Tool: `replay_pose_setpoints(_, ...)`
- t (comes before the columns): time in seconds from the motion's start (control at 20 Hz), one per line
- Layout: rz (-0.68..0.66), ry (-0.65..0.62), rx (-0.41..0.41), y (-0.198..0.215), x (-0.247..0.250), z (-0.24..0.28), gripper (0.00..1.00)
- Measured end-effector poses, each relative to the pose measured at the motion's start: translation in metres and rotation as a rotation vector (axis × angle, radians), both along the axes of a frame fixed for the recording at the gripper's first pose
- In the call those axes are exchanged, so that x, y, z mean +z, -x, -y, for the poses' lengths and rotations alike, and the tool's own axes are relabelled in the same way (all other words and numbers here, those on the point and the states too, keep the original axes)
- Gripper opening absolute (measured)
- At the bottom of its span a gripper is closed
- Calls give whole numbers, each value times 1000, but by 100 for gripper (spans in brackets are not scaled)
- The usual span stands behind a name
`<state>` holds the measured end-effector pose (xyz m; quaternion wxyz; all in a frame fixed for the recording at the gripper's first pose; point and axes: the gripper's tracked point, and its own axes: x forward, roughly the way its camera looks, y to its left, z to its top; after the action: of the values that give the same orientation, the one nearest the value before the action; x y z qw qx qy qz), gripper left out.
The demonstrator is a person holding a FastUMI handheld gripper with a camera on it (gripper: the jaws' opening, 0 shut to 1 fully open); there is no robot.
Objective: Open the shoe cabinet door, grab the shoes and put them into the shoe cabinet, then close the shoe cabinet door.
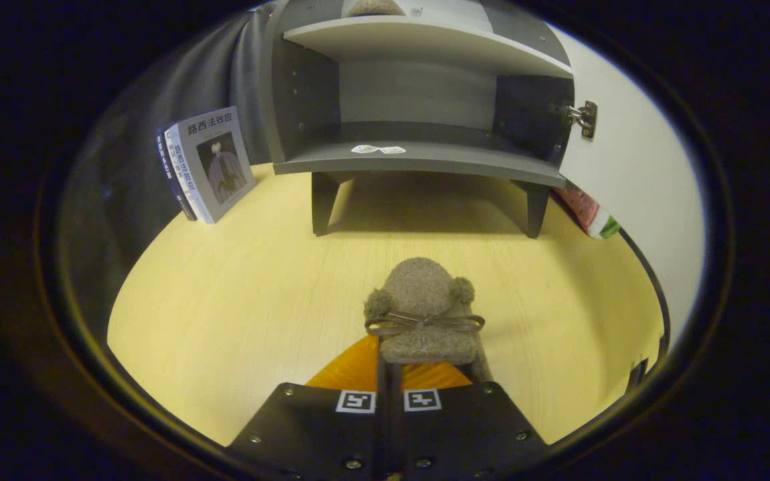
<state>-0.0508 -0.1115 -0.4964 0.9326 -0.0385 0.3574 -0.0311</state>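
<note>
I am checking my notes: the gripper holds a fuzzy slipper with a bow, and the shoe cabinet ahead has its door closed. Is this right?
Not quite. In the gripper view the white door of the shoe cabinet stands open, swung to the right, with both shelves exposed. The rest holds: the gripper is closed on the fuzzy slipper with a bow.

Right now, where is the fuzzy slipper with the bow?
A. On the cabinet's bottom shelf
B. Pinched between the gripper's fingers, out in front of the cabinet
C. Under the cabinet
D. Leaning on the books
B. The gripper is closed with both fingers pressing the fuzzy slipper, held over the wooden table ahead of the open shoe cabinet, whose bottom shelf holds no slipper yet.
</note>
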Motion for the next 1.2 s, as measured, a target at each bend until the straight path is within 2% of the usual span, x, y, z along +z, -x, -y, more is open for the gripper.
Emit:
replay_pose_setpoints(0.35,146,-7,-33,-23,71,7,1)
replay_pose_setpoints(0.9,480,11,-30,-86,277,18,1)
replay_pose_setpoints(1.05,477,37,-6,-91,301,11,1)
replay_pose_setpoints(1.2,452,17,-25,-92,304,10,1)
